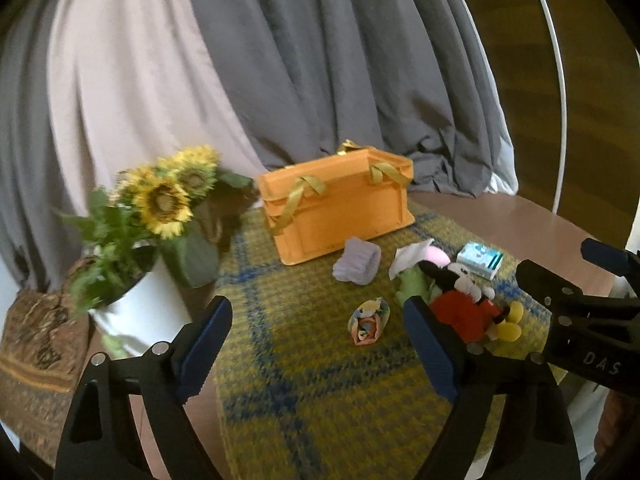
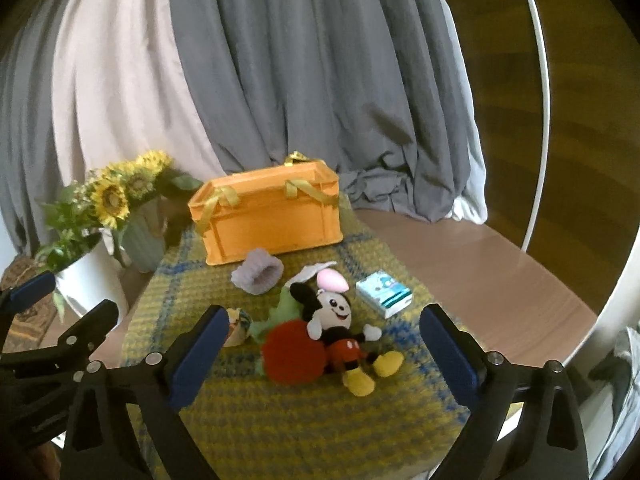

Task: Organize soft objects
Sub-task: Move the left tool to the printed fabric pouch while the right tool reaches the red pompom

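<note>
Two black handheld grippers with blue-padded jaws fill the foreground, the left gripper and the right gripper both standing wide apart and gripping nothing. Beyond them, on a yellow-and-blue woven mat covering the round brown desk, soft toys lie scattered: a black-and-red mouse plush doll beside a red fuzzy ball, a small patterned fabric pouch, a lilac knitted cuff and a blue-and-white tissue pack. Farther back stands an orange fabric storage box with yellow ribbon handles; its contents cannot be seen. Sorting appears barely begun; the next move likely calls for closing on the nearest plush.
</note>
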Demonstrator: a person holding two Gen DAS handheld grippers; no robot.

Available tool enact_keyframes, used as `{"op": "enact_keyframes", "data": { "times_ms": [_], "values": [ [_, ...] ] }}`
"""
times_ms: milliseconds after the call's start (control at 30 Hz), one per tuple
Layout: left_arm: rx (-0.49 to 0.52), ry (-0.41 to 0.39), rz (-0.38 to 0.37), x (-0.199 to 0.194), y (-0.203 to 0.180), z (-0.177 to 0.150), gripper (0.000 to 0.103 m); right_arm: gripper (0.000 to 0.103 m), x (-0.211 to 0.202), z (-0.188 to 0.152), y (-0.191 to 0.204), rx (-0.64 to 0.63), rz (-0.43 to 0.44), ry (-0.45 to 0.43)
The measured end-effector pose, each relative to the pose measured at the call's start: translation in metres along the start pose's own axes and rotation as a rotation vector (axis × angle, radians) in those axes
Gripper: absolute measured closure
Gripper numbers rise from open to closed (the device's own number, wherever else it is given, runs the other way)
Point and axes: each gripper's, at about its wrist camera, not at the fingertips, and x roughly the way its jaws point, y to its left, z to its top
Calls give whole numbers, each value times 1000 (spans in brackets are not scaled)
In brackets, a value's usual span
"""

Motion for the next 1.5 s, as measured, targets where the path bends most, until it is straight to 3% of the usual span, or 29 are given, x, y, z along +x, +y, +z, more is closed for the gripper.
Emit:
{"op": "enact_keyframes", "data": {
  "times_ms": [267, 567, 800, 1000, 1300, 1500],
  "values": [
    [66, 76, -122, 55, 7, -12, 27, 18, 41, -16, 20, 17, -48, 93],
    [128, 157, -234, 98, -2, -29, 35, 28, 78, -42, 26, 75, -19, 180],
    [149, 199, -281, 126, -8, -39, 37, 31, 98, -54, 25, 113, -34, 219],
    [147, 230, -311, 148, -13, -40, 45, 35, 115, -58, 27, 108, -18, 237],
    [190, 263, -333, 173, -24, -44, 46, 40, 134, -58, 25, 83, 12, 247],
    [183, 327, -350, 190, -30, -47, 56, 42, 146, -60, 23, 94, 36, 265]
  ]
}}
